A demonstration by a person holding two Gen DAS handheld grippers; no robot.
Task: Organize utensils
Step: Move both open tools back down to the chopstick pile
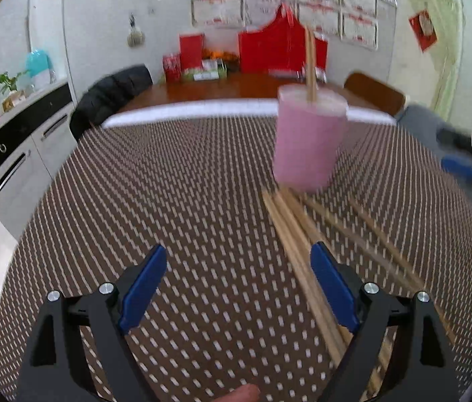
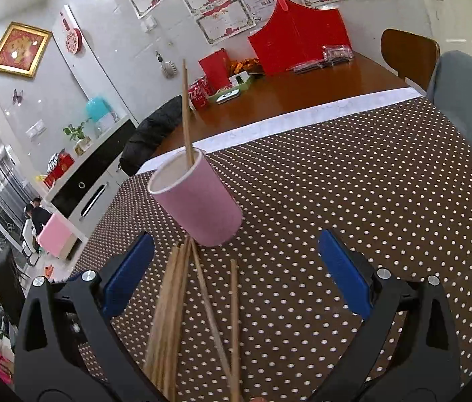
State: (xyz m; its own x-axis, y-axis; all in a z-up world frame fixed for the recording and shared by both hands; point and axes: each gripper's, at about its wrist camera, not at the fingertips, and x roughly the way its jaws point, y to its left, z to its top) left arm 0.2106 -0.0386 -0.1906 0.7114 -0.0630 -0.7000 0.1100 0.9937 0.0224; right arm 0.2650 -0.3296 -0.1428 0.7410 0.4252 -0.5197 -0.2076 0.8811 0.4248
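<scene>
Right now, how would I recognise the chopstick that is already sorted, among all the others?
Find the brown dotted tablecloth, then the pink cup standing on it. The sorted chopstick stands inside this cup, leaning on the rim. It alone points up; the loose chopsticks lie flat on the cloth before the cup.

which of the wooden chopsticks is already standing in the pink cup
The lone wooden chopstick standing upright in the pink paper cup; every other one lies flat on the dotted tablecloth.
</scene>
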